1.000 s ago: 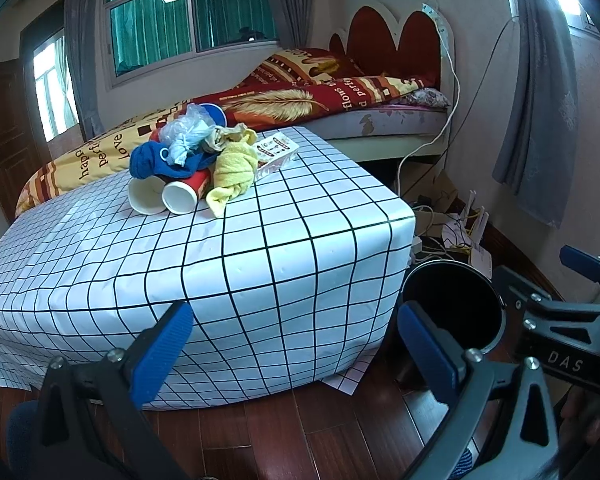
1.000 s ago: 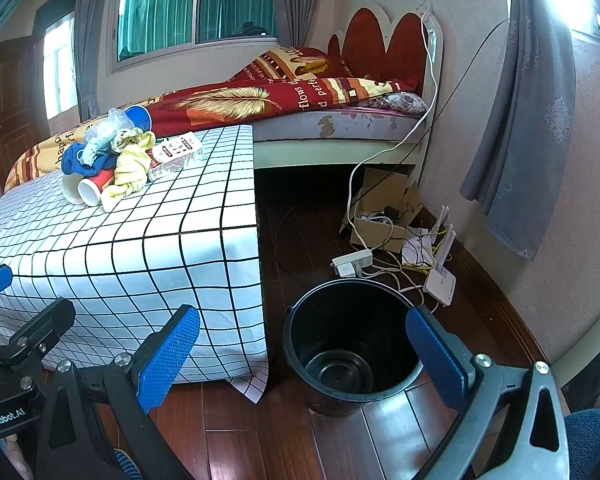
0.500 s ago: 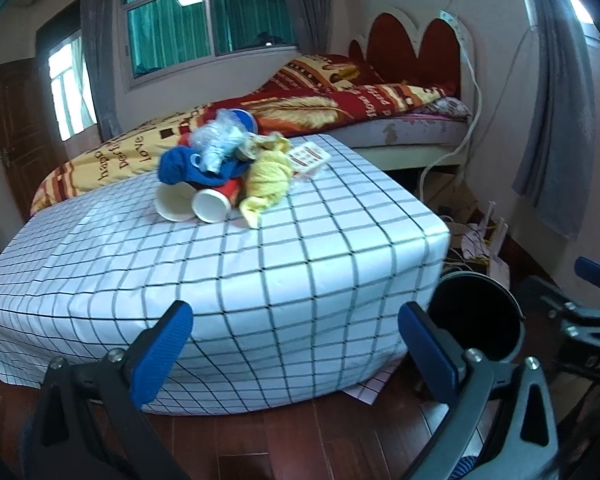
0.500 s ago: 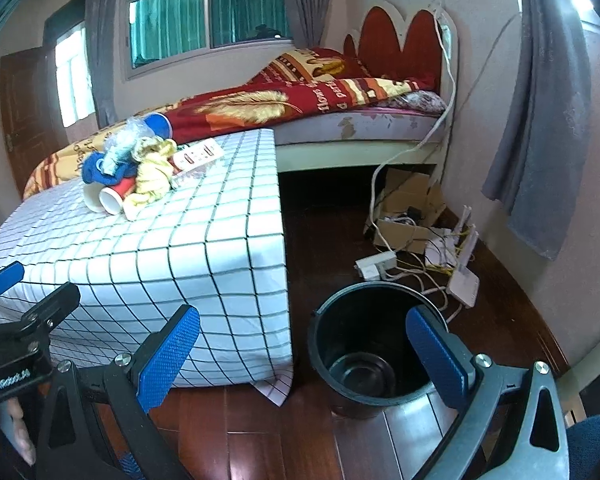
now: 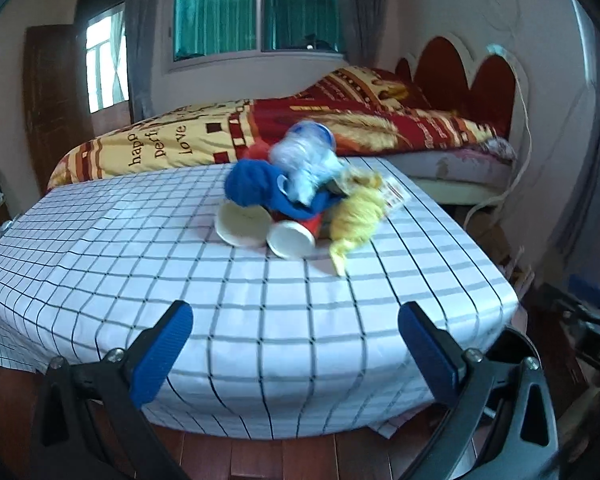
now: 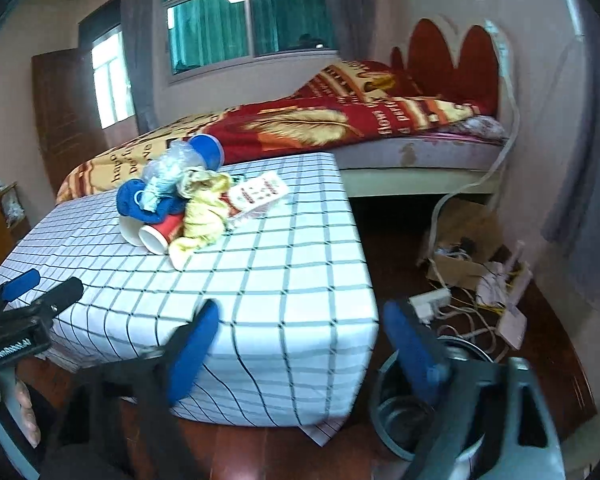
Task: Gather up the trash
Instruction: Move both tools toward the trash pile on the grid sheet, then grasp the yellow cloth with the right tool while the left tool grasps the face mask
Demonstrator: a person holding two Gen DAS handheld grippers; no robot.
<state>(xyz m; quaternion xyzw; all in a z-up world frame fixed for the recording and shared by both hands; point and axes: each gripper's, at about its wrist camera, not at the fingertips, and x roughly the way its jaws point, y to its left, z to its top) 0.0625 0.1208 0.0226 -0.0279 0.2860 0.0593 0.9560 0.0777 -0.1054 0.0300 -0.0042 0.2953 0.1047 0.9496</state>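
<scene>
Trash (image 5: 300,192) lies in one heap on the checked table (image 5: 140,264), toward its far right corner and near the bed (image 5: 340,128) behind it: two paper cups (image 5: 264,232) on their sides with mouths facing the near edge, a blue cloth (image 5: 256,188) and a crumpled clear bag (image 5: 308,160) on top, a yellow rag (image 5: 356,216) and a flat printed packet (image 6: 256,194) on the right side of the pile. Nothing appears to have been collected; the step in hand looks like the approach to the heap.

The left gripper (image 5: 296,348) hangs off the table's near edge with its jaws wide apart and nothing between them. The right gripper (image 6: 304,348) sits off the near right corner, its jaws closing on empty air.

The black bin (image 6: 404,420) stands on the wooden floor just beside that corner, partly behind the right gripper. The next move probably calls for reaching over the near edge and across the bare checked cloth to the cups. That stretch of tabletop is open. On the floor past the bin a power strip and tangled cables (image 6: 472,300) crowd the wall side, so carrying should keep close to the table's corner.
</scene>
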